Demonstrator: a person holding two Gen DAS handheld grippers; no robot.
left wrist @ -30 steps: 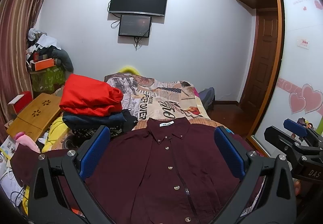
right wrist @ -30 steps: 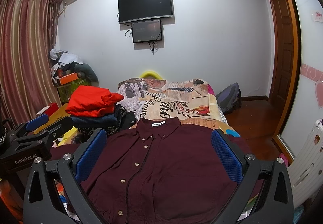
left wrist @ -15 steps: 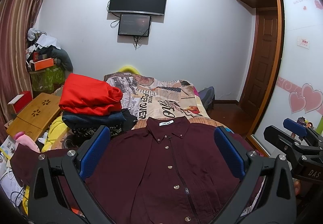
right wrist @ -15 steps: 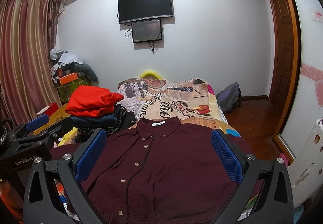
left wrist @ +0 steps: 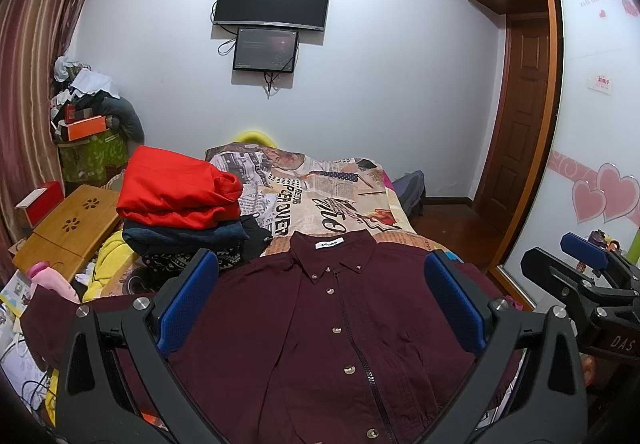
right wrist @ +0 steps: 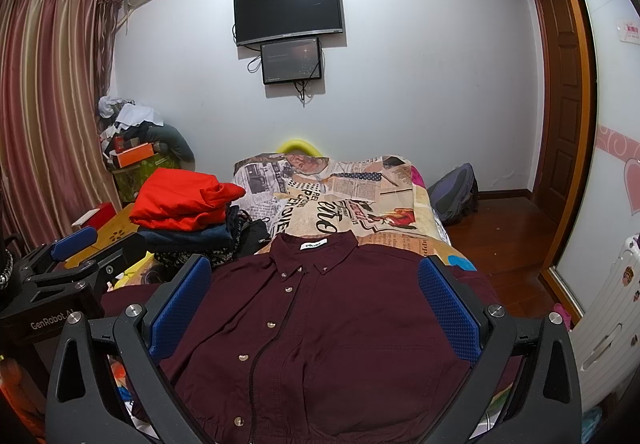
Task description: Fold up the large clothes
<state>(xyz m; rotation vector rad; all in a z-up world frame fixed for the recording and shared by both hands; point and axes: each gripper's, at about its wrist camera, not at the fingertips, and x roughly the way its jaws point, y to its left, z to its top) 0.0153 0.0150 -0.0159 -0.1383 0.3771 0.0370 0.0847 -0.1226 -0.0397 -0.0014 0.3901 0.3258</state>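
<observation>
A dark maroon button-up shirt (left wrist: 320, 324) lies flat and face up on the bed, collar toward the far wall; it also shows in the right wrist view (right wrist: 328, 324). My left gripper (left wrist: 320, 300) is open and empty, held above the shirt's near part. My right gripper (right wrist: 316, 296) is open and empty, also above the shirt. The right gripper shows at the right edge of the left wrist view (left wrist: 584, 284), and the left gripper at the left edge of the right wrist view (right wrist: 68, 272).
A stack of folded clothes topped by a red garment (left wrist: 176, 192) sits left of the shirt. The bed (left wrist: 316, 196) has a newspaper-print cover. A wooden lap table (left wrist: 68, 228) and clutter lie at left. A backpack (right wrist: 456, 196) and wooden door (right wrist: 560, 84) are right.
</observation>
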